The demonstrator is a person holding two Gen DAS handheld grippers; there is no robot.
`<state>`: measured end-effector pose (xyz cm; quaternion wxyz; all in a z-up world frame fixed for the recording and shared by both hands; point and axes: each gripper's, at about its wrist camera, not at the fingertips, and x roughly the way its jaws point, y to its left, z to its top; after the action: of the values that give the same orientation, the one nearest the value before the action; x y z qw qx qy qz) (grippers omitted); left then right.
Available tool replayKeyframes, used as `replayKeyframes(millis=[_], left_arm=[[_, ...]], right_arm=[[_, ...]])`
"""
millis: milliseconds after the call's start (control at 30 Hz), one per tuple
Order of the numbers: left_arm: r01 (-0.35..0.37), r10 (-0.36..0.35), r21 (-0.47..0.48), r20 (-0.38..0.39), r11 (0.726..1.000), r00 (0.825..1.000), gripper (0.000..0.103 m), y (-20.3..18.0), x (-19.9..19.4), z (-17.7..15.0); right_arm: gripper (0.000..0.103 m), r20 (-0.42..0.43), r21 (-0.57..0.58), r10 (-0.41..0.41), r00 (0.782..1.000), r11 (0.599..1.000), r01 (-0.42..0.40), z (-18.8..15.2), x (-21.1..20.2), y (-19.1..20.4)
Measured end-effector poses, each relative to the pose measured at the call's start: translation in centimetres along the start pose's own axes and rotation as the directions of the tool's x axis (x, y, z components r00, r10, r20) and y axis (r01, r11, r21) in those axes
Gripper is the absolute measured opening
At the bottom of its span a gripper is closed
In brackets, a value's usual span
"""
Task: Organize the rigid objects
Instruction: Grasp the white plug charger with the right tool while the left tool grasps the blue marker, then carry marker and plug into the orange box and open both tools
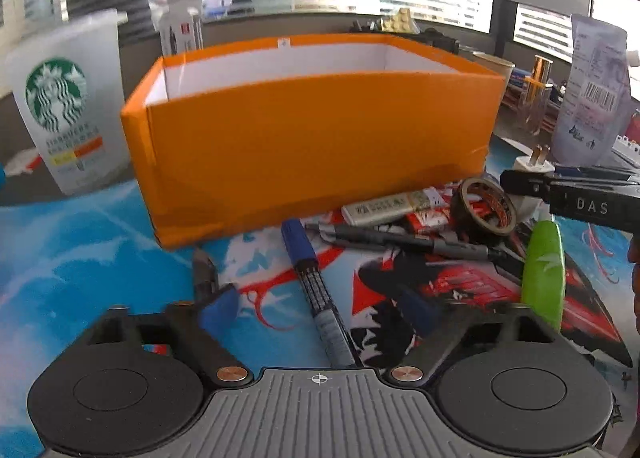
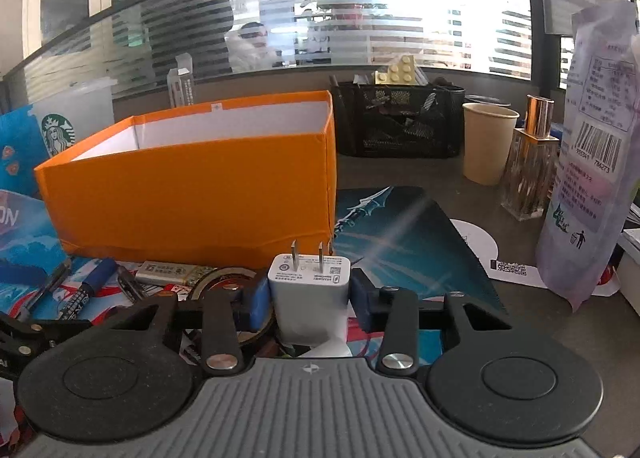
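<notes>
Right claw (image 2: 308,300) clamps the Huawei charger (image 2: 308,298); left claw (image 1: 320,310) apart over a marker (image 1: 316,286), beside a Starbucks cup (image 1: 64,98).

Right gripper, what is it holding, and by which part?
The right gripper clamps the white two-prong charger plug by its flat sides, prongs up.

The storage box (image 2: 192,194) is bright orange outside and white inside. The charger plug (image 2: 308,290) is white, the marker (image 1: 316,282) has a blue cap and grey barrel, and the mat (image 1: 100,242) shows blue, white and red artwork.
</notes>
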<state>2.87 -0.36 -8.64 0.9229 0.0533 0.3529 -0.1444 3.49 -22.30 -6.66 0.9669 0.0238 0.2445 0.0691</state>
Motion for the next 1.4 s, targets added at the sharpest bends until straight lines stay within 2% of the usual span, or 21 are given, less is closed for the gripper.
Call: replayKeyframes(millis=[67, 100, 167, 200, 367, 500, 767, 1133, 1400], left_arm=[[-0.003, 0.002, 0.019, 0.025, 1.000, 1.000, 0.052, -0.2, -0.2, -0.2], [0.002, -0.003, 0.023, 0.028, 1.000, 1.000, 0.046, -0.3, -0.3, -0.2], [-0.001, 0.000, 0.026, 0.034, 1.000, 0.999, 0.022, -0.4, -0.4, -0.1], [-0.005, 0.004, 0.028, 0.036, 1.000, 0.999, 0.017, -0.4, -0.4, -0.1], [-0.021, 0.019, 0.049, 0.041, 0.999, 0.999, 0.011, -0.9, -0.4, -0.1], [-0.019, 0.017, 0.057, 0.032, 0.998, 0.999, 0.010, -0.8, -0.7, 0.0], [-0.011, 0.008, 0.049, 0.069, 0.999, 0.998, 0.010, -0.5, -2.4, 0.4], [0.022, -0.024, 0.012, 0.177, 1.000, 0.984, 0.010, 0.6, -6.6, 3.7], [0.019, -0.021, 0.008, 0.244, 1.000, 0.969, 0.010, 1.0, -8.4, 6.2]], right_arm=[[0.038, 0.003, -0.001, -0.002, 1.000, 1.000, 0.002, -0.1, 0.0, 0.0], [0.038, 0.004, -0.003, -0.003, 1.000, 1.000, 0.003, -0.1, 0.0, 0.0], [0.038, 0.005, 0.001, -0.004, 1.000, 1.000, 0.004, -0.1, 0.0, 0.0], [0.038, 0.006, 0.002, -0.004, 1.000, 1.000, 0.004, -0.1, 0.0, -0.1], [0.038, 0.008, -0.012, -0.020, 1.000, 1.000, 0.020, -0.2, -0.1, 0.1], [0.037, 0.020, -0.032, -0.033, 0.999, 0.999, 0.034, -0.1, -0.4, 0.1], [0.037, 0.054, -0.037, -0.042, 0.998, 0.998, 0.044, 0.5, -1.4, 0.1], [0.037, 0.152, -0.094, -0.003, 0.988, 0.995, 0.017, 3.3, -4.1, 2.3], [0.037, 0.198, -0.119, 0.037, 0.979, 0.993, -0.013, 5.5, -4.6, 3.9]])
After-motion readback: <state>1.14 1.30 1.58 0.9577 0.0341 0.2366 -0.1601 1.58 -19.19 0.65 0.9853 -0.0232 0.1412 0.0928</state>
